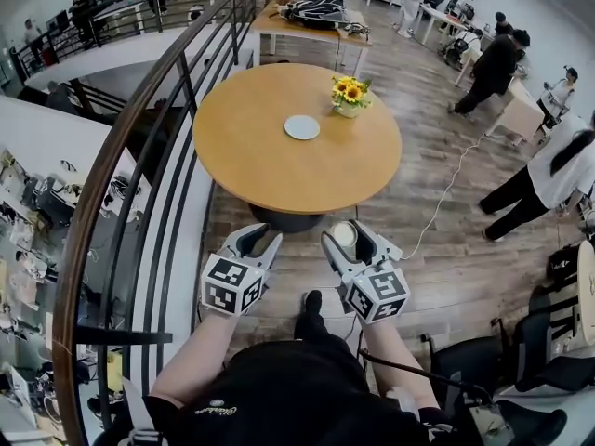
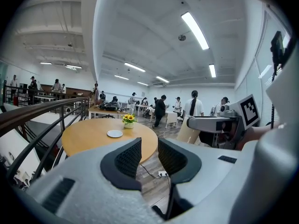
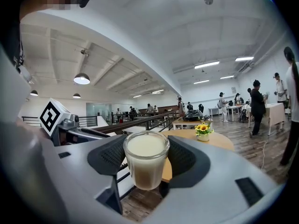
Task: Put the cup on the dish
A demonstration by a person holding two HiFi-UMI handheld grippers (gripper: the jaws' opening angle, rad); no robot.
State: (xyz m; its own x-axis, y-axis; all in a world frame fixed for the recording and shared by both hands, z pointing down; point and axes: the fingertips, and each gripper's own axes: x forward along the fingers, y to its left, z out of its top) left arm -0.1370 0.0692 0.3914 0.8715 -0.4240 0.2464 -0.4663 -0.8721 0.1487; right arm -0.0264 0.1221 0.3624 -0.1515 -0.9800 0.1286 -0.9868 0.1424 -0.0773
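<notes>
A small glass cup (image 3: 146,160) full of a cream-coloured filling sits upright between the jaws of my right gripper (image 3: 146,158), which is shut on it. In the head view the cup (image 1: 345,234) shows in the right gripper (image 1: 348,241), held over the wood floor just short of the round table. The white dish (image 1: 302,126) lies near the middle of the round wooden table (image 1: 251,147), well ahead of both grippers; the dish (image 2: 114,133) also shows in the left gripper view. My left gripper (image 1: 258,242) is open and holds nothing, level with the right one.
A pot of yellow sunflowers (image 1: 350,96) stands on the table to the right of the dish. A dark metal railing (image 1: 158,119) runs along the left. Several people (image 1: 493,63) and desks (image 1: 311,26) fill the far room. A white cable (image 1: 446,193) crosses the floor.
</notes>
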